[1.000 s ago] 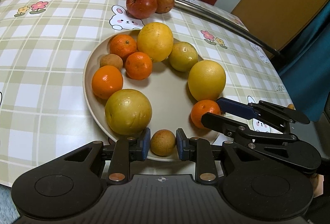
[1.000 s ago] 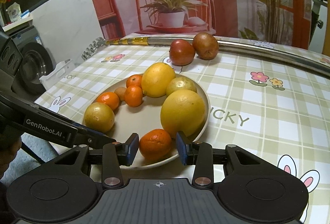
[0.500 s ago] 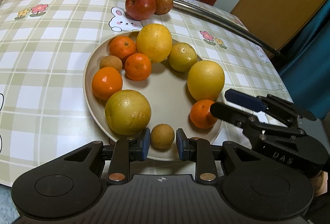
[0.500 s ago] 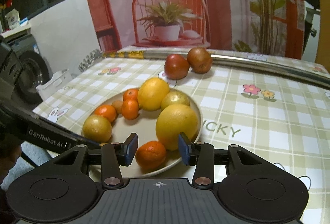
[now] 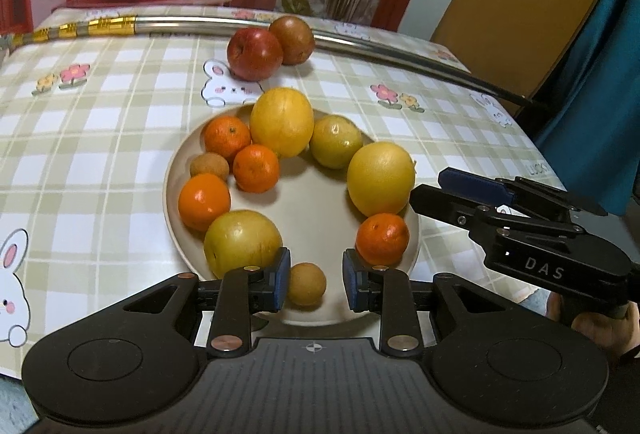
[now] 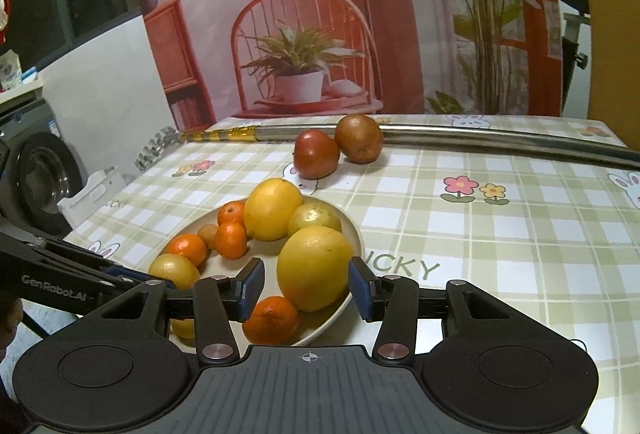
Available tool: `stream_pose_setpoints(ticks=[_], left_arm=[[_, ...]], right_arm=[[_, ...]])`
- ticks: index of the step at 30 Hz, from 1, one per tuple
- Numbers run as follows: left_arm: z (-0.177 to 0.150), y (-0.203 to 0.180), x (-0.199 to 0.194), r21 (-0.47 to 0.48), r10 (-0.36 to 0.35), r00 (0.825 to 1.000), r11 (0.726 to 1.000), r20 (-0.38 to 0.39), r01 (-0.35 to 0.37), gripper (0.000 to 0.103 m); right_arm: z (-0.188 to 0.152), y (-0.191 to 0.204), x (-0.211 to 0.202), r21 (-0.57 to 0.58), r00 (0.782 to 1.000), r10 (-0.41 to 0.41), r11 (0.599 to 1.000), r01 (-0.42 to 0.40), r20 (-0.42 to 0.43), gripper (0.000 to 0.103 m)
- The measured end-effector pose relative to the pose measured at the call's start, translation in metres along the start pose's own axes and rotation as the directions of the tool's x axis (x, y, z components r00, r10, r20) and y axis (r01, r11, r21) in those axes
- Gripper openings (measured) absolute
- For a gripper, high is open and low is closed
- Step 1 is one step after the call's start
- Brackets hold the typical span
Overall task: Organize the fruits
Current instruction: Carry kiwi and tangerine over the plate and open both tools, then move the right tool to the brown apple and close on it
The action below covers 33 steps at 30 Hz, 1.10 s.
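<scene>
A beige plate [image 5: 308, 202] on the checked tablecloth holds several oranges, tangerines and large yellow citrus. My left gripper [image 5: 316, 280] is open at the plate's near rim. A small brown fruit [image 5: 306, 284] lies on the plate between its pads, with a gap on each side. My right gripper [image 6: 306, 288] is open, raised above the plate's [image 6: 262, 248] right side. A tangerine [image 6: 272, 320] lies below it and a big yellow fruit [image 6: 316, 266] just beyond. In the left wrist view the right gripper [image 5: 432, 186] hovers beside that yellow fruit [image 5: 380, 178].
A red apple [image 5: 255, 53] and a brownish apple [image 5: 291, 39] sit on the cloth behind the plate, against a metal rail [image 5: 400, 52] that runs along the table's far side. A hand [image 5: 604, 326] holds the right gripper at the table's right edge.
The left gripper has let go of the small brown fruit and lifted back a little. The right gripper has risen and drawn away from the tangerine, which stays on the plate.
</scene>
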<state>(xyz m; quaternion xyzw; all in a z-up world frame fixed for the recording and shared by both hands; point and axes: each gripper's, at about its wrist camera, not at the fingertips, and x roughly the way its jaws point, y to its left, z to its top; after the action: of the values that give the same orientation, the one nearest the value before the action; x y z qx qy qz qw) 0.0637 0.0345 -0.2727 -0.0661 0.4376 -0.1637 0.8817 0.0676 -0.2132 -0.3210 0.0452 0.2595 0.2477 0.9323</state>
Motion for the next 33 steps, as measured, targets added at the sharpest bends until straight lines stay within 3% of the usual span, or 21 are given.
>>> stream_pose_setpoints(ticks=[10,23,33], left_arm=[[0.002,-0.005,-0.014,0.036,0.030,0.998,0.999,0.059,-0.032,0.040],[0.005,0.003,-0.024,0.005,0.065,0.991,0.998,0.120,-0.066,0.046],[0.030,0.038,-0.045,-0.068,0.139,0.968,0.990,0.210,-0.127,0.047]], right_arm=[[-0.001,-0.006,-0.001,0.032,1.000,-0.011,0.999,0.011,0.009,0.047],[0.001,-0.014,-0.002,0.070,1.000,-0.014,0.997,0.012,0.019,0.048],[0.025,-0.036,0.010,0.081,0.999,-0.037,0.996,0.035,0.030,0.048]])
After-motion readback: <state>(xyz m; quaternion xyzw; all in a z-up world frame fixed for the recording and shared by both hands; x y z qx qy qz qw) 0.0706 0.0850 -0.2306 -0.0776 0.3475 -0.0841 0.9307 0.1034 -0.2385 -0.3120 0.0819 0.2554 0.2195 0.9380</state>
